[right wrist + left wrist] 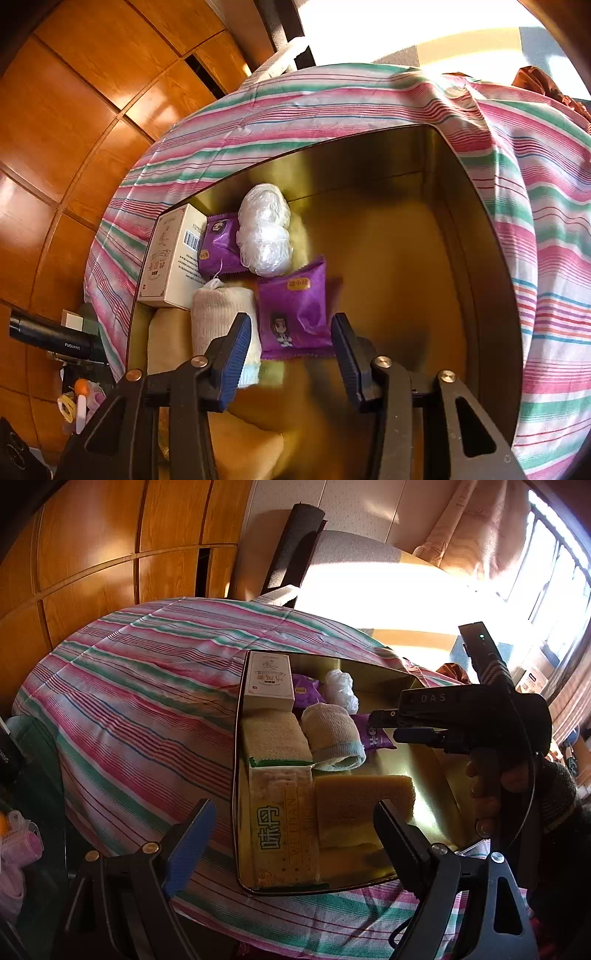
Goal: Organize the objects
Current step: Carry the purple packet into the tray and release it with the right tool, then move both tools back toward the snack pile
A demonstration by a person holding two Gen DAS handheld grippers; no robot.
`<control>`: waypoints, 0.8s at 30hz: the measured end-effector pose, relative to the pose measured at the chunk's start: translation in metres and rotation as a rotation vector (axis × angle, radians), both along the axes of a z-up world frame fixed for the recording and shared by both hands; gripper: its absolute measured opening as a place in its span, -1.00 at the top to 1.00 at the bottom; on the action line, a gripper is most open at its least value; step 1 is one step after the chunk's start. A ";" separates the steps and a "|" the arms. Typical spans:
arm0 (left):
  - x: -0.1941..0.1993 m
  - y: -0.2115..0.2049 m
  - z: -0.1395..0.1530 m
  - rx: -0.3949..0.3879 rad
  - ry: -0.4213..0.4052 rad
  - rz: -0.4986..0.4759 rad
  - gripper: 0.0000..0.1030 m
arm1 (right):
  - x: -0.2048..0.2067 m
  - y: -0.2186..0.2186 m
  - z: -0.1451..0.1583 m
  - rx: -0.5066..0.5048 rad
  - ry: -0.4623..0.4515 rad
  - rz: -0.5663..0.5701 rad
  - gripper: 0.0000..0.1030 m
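Right gripper (pixel 291 354) jaws apart around flat purple foil snack packet (pixel 295 314); left gripper (pixel 295 845) apart, empty. Risk: slippery foil slides out on closing.

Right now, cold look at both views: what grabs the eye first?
The gold tin on the striped cloth, its left side packed: white box at the far corner, sponges and rolled towel nearer. Next, the purple packet lying between the open fingers of the right gripper. The left gripper hangs open over the tin's near end.
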State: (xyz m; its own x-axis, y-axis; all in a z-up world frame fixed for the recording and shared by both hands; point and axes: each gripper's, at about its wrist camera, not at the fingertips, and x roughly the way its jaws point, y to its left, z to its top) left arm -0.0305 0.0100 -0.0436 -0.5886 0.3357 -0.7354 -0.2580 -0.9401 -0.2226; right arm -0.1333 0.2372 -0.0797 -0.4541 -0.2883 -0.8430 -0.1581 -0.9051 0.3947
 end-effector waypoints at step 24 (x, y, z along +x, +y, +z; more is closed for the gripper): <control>0.028 0.051 0.037 -0.089 0.112 -0.134 -0.73 | 0.159 0.120 0.051 0.236 0.136 -0.191 0.11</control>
